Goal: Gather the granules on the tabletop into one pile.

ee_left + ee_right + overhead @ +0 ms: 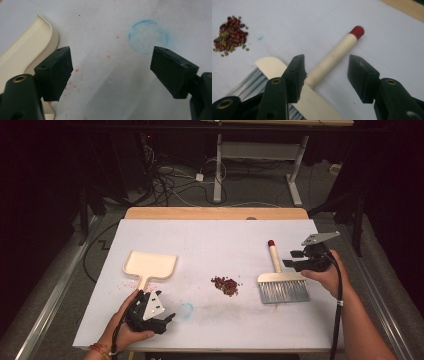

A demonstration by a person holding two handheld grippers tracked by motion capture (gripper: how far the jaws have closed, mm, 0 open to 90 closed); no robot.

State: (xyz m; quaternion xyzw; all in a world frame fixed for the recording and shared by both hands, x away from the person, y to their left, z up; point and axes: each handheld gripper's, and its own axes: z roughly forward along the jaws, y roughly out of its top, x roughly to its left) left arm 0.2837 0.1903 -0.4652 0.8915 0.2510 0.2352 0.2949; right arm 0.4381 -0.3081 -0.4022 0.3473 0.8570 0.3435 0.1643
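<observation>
work in hand: a sweep-up job by the look of it, the brush (280, 282) and the dustpan (148, 265) both lying flat on the white worktop (215, 240), neither gripped yet

key relation: the brush handle (334, 58) is seen running between the right gripper (325, 75) jaws toward 1 o'clock in the right gripper view; jaws spread, nothing pinched

long axis: in the high view the handle runs roughly 12 to 6, red tip at 12, bristles at 6

nearer hand: brush sits just beside the right gripper (307, 257); dustpan handle just at 12 o'clock of the left gripper (150, 312)

left jaws: spread wide over bare worktop, dustpan rim (37, 47) at 9 o'clock, apart from the near jaw as far as can be told

pile: beans (226, 285) between the two tools, about centre

view differences: the handle's fit between the jaws is given by the right gripper view; the overall layout is better judged from the high view; a blue ring mark (148, 36) is clearest in the left gripper view
</observation>
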